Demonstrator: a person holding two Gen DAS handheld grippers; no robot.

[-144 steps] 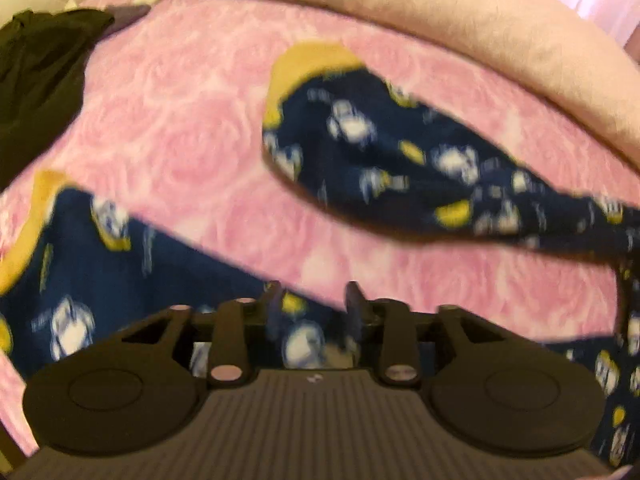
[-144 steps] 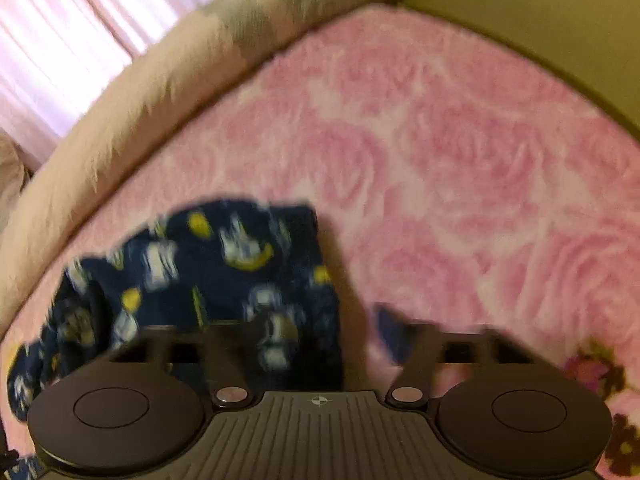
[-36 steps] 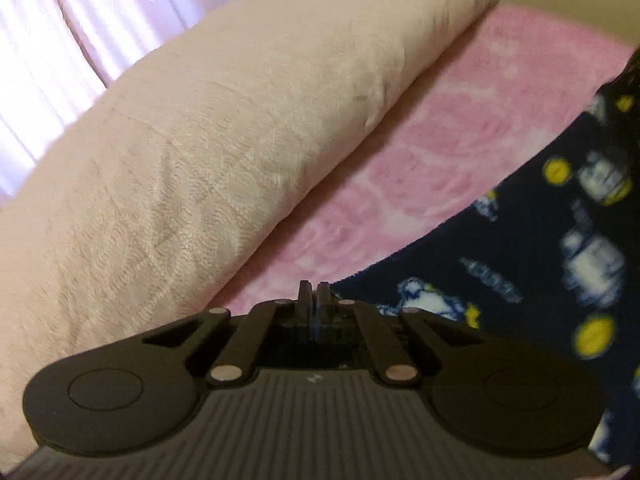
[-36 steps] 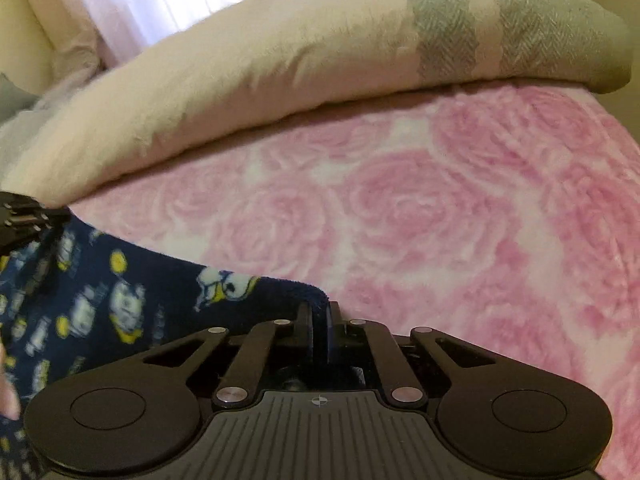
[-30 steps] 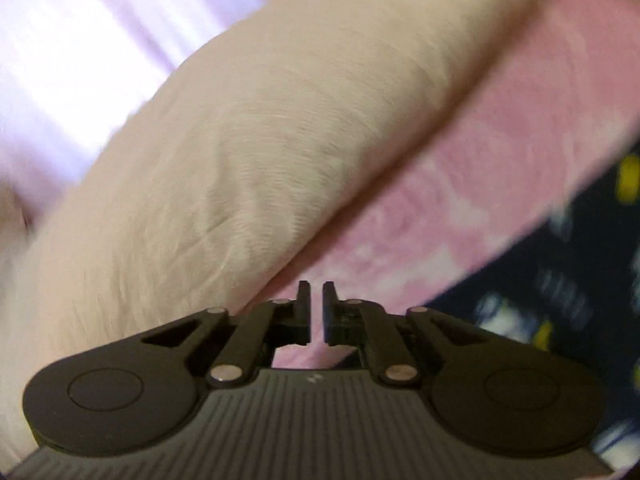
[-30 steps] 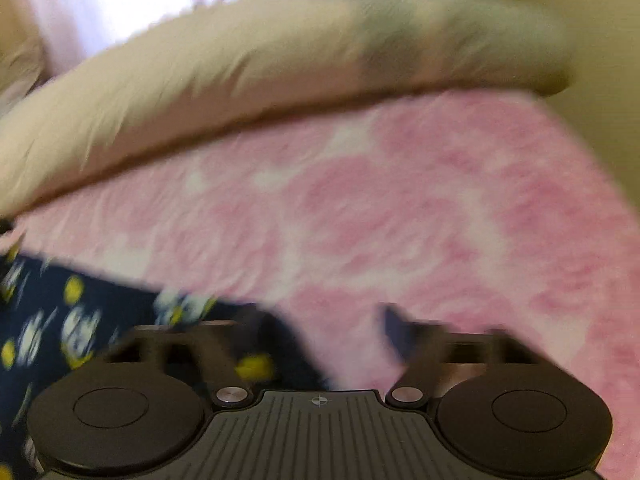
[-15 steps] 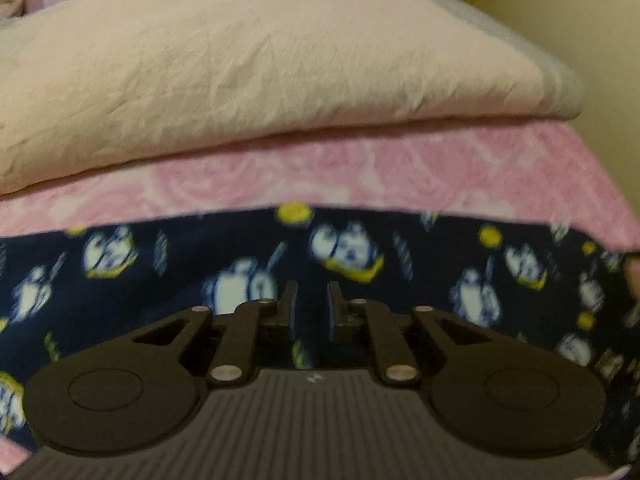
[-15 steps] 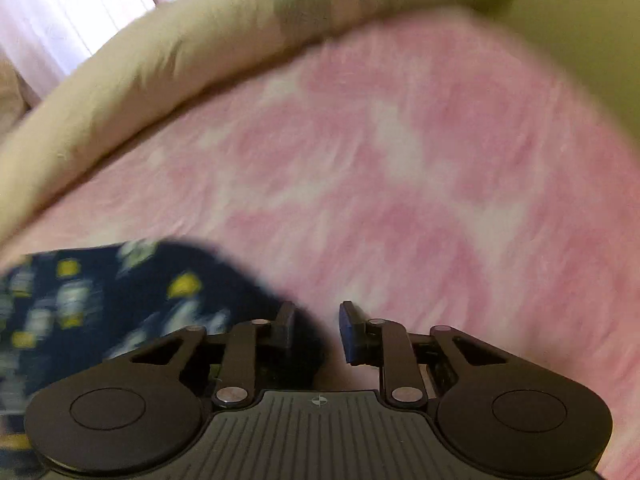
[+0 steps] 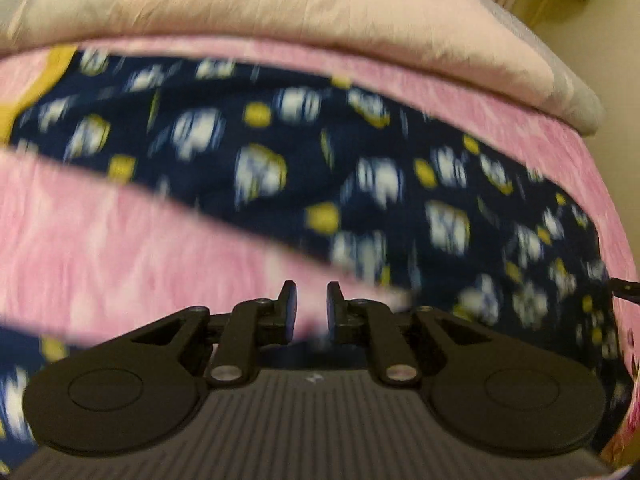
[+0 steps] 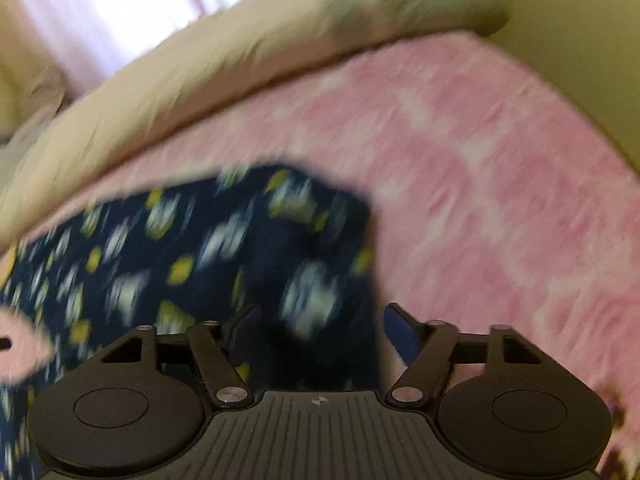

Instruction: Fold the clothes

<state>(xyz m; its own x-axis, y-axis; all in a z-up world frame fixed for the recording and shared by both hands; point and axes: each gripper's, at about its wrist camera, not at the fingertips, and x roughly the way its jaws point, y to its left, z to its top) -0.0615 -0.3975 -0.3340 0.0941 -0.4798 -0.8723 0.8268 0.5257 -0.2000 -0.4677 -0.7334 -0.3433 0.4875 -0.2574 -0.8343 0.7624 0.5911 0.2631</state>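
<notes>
We see the navy pyjamas, printed with white and yellow figures, lying spread on the pink blanket that covers the bed. In the left wrist view they run in a long band from the far left, where a yellow cuff shows, across to the near right. A cream quilt is bunched along the far edge of the bed, just beyond them.

Our left gripper hangs over bare pink blanket just off the near edge of the pyjamas. Its jaws stand a narrow gap apart with nothing between them.

Our right gripper is over the right end of the pyjamas, where the cloth ends in a squared corner. Its jaws are opening, and a dark fold of the pyjamas lies between them without being pinched. Both views are blurred.
</notes>
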